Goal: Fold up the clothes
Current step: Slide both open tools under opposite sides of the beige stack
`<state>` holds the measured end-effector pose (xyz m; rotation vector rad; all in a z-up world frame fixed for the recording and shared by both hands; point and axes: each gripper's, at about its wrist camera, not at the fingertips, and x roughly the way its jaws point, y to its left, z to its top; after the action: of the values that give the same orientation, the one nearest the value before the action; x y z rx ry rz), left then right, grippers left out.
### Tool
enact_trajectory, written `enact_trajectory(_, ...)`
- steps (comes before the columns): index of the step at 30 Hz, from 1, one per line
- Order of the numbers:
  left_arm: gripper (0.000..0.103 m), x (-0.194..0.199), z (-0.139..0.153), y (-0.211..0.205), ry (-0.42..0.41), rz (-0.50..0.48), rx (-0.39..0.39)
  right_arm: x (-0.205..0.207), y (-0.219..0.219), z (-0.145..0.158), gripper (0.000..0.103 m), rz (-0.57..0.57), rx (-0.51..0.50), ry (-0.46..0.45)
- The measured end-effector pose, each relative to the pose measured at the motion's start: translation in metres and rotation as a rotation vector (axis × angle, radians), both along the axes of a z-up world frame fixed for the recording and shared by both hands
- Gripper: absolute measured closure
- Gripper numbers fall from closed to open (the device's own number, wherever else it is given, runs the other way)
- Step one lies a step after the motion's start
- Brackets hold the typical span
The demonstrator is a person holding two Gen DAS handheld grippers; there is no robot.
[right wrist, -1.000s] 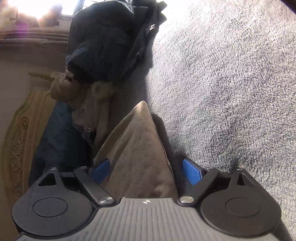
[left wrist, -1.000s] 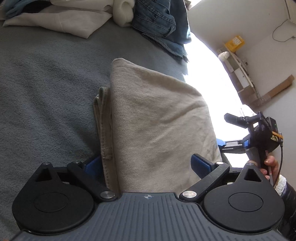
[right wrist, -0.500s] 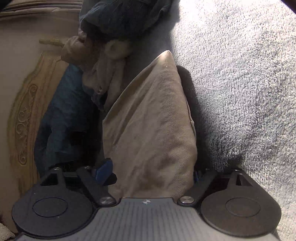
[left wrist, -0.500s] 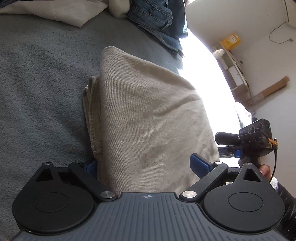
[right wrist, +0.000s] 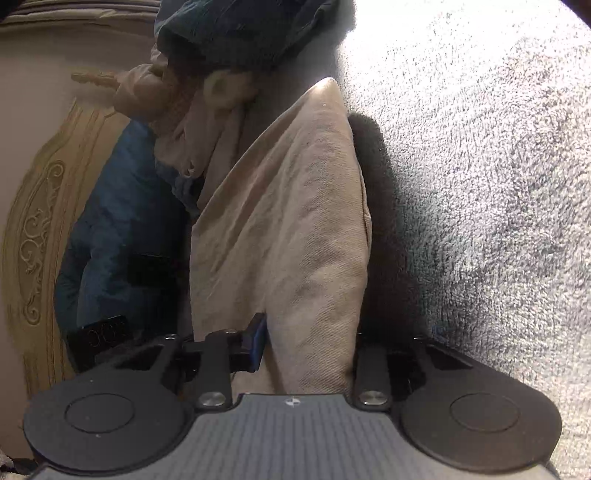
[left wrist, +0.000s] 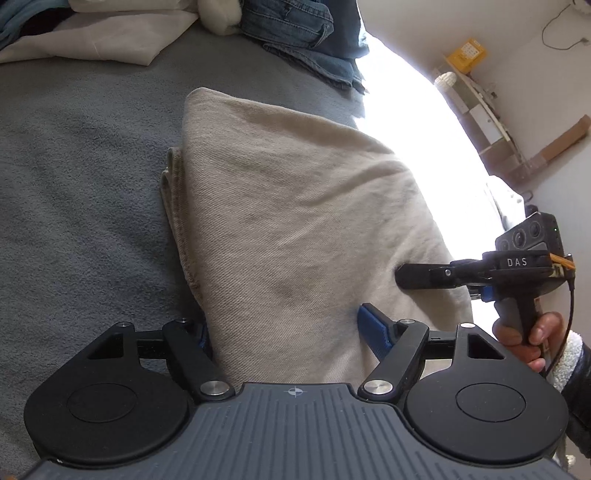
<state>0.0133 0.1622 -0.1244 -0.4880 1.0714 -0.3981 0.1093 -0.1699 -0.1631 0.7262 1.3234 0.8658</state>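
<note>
A folded beige garment (left wrist: 295, 229) lies on the grey blanket (left wrist: 81, 206). My left gripper (left wrist: 288, 332) straddles its near edge with jaws wide apart, the cloth between the blue pads (left wrist: 373, 325) but not pinched. My right gripper (right wrist: 306, 343) has its jaws closed in on the same beige garment (right wrist: 291, 221), squeezing a fold of it. The right gripper also shows in the left wrist view (left wrist: 406, 275), its finger pressing into the garment's right side, held by a hand (left wrist: 532, 332).
Blue jeans (left wrist: 303, 33) and a white folded cloth (left wrist: 92, 40) lie at the blanket's far edge. In the right wrist view a pile of dark, tan and blue clothes (right wrist: 207, 92) sits beside an ornate headboard (right wrist: 37, 229). A shelf (left wrist: 480, 107) stands by the wall.
My right gripper's jaws closed from wide open onto the beige garment and slid over it. The left gripper stayed open and shifted slightly along the garment's edge.
</note>
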Motion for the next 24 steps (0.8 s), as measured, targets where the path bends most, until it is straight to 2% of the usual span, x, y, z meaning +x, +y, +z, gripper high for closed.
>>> enact_trajectory(5, 0.038, -0.003, 0.004, 0.005, -0.004, 0.006, -0.058, -0.006, -0.002, 0.018, 0.079, -0.004, -0.004, -0.027)
enact_trajectory(13, 0.042, 0.007, 0.014, -0.011, -0.038, -0.046, -0.15, -0.007, -0.022, 0.05, 0.08, -0.029, -0.052, -0.073)
enact_trajectory(24, 0.042, 0.027, 0.014, -0.046, -0.091, -0.102, -0.297, -0.002, -0.057, 0.104, 0.08, -0.06, -0.201, -0.149)
